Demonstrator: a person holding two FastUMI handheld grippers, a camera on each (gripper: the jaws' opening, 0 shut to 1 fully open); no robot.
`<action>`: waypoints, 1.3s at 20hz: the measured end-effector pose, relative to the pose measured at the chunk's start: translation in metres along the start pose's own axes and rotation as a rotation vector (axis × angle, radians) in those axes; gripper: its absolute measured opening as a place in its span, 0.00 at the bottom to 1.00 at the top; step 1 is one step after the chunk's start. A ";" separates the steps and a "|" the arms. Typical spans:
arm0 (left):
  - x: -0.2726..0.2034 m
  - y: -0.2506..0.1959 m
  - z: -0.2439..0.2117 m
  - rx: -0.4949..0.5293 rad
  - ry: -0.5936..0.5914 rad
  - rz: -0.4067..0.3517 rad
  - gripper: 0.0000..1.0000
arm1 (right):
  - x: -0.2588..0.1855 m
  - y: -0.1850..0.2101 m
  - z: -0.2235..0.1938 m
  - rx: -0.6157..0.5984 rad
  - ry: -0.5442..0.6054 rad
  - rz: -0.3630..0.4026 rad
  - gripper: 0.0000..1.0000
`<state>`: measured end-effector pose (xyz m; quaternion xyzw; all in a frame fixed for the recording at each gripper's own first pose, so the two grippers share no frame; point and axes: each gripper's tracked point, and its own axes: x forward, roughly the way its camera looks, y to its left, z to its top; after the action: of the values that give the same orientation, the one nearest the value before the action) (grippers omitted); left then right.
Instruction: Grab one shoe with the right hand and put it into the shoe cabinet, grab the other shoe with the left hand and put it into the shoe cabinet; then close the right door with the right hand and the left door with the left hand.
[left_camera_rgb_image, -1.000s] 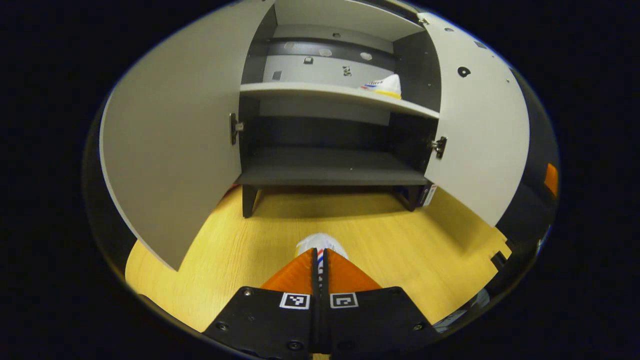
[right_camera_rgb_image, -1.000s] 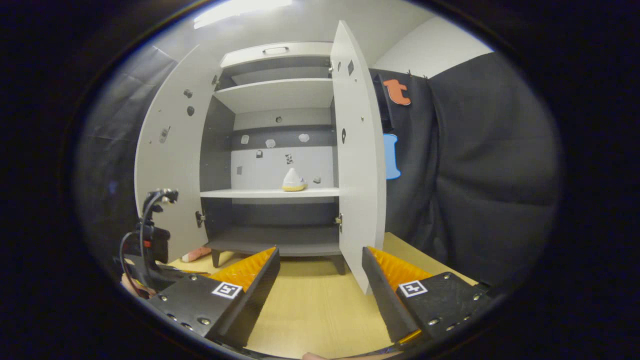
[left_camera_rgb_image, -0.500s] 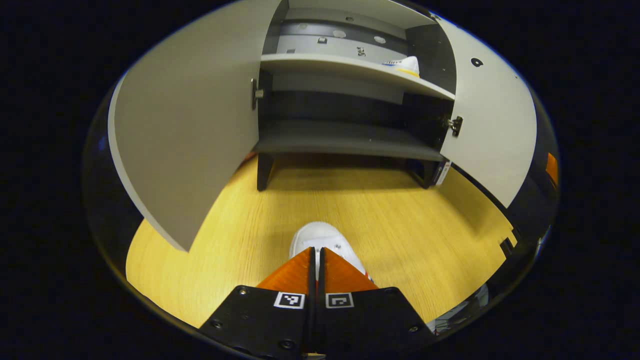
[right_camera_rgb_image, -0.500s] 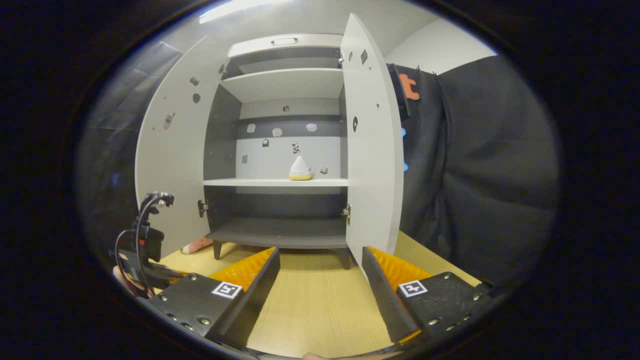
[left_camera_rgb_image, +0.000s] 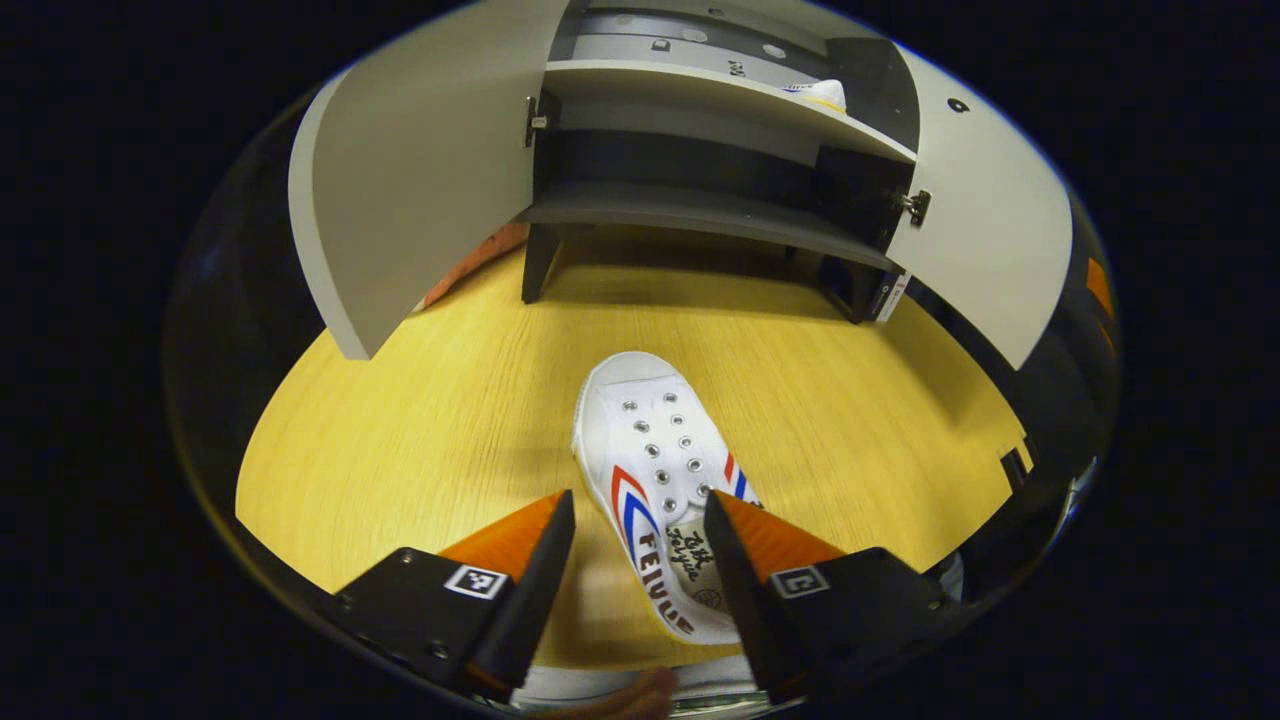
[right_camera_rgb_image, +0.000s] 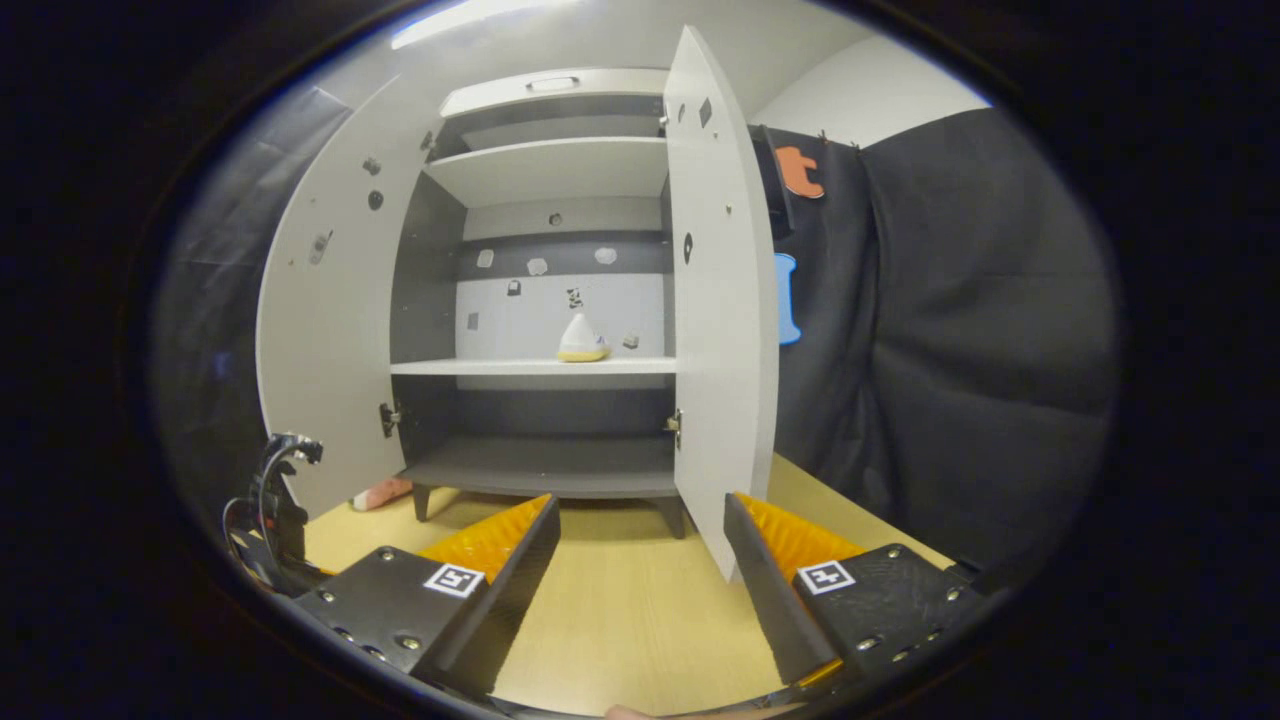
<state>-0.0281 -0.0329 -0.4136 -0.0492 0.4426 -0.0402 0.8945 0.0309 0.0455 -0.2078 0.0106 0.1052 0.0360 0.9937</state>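
Left gripper view: our left gripper (left_camera_rgb_image: 635, 520) hangs above the wooden table (left_camera_rgb_image: 420, 420) with its fingers spread wide, gripping nothing. Between and below them lies a white shoe (left_camera_rgb_image: 660, 480) with red and blue stripes, flat on the tabletop, toe pointing toward the shoe cabinet (left_camera_rgb_image: 700, 210); whether the fingers touch it we cannot tell. Beyond the shoe we see the cabinet standing on short dark legs, its left door (left_camera_rgb_image: 420, 170) and right door (left_camera_rgb_image: 985, 240) both swung open. On the pale middle shelf (left_camera_rgb_image: 720, 95), toward its right end, sits the other shoe (left_camera_rgb_image: 820, 93), white with a yellowish sole. In the right gripper view, our right gripper (right_camera_rgb_image: 640, 530) is likewise spread and empty, held low over the table (right_camera_rgb_image: 620, 610) and well short of the cabinet (right_camera_rgb_image: 540, 470). The right door (right_camera_rgb_image: 720, 330) stands edge-on just ahead of it. The shelved shoe (right_camera_rgb_image: 581, 340) shows on the middle shelf (right_camera_rgb_image: 530, 367). At lower left we catch the left gripper (right_camera_rgb_image: 270, 510) with its cables, near the left door (right_camera_rgb_image: 320, 330).
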 end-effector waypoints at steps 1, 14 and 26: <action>0.004 0.000 -0.006 -0.014 0.023 0.004 0.90 | -0.001 -0.001 0.002 0.003 -0.005 0.002 0.98; 0.013 0.000 -0.008 -0.012 0.005 -0.060 0.20 | -0.008 -0.007 0.013 0.023 -0.040 0.002 0.98; -0.071 -0.045 0.084 0.109 -0.333 -0.121 0.01 | -0.013 0.005 0.016 0.036 -0.040 0.049 0.98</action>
<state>-0.0052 -0.0648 -0.3015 -0.0330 0.2819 -0.1094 0.9526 0.0207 0.0489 -0.1895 0.0319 0.0857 0.0581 0.9941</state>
